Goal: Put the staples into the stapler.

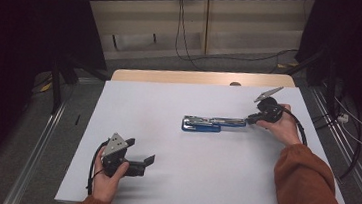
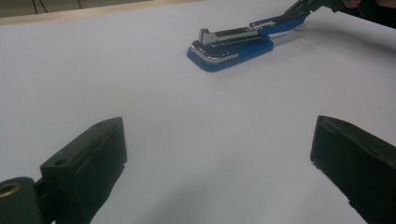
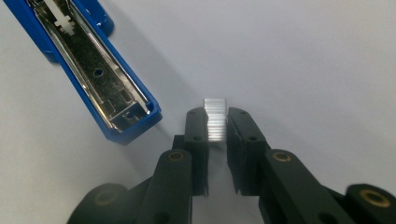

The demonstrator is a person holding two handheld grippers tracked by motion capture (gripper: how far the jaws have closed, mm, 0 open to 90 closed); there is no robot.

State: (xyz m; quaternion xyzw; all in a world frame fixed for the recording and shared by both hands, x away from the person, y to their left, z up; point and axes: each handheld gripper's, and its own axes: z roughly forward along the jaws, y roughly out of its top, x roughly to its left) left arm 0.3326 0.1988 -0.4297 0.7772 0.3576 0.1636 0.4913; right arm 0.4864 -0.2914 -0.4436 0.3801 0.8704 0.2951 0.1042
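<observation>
A blue stapler lies in the middle of the white table, flipped open, its metal staple channel facing up. In the right gripper view my right gripper is shut on a short silver strip of staples, just beside the open end of that channel. From above, the right gripper sits at the stapler's right end. My left gripper rests near the front left of the table, jaws wide open and nothing between them. Its own view looks across at the stapler and the right gripper beyond.
A wooden strip runs along the table's far edge. Cables trail over the floor behind and to the right. Dark curtains hang at both sides.
</observation>
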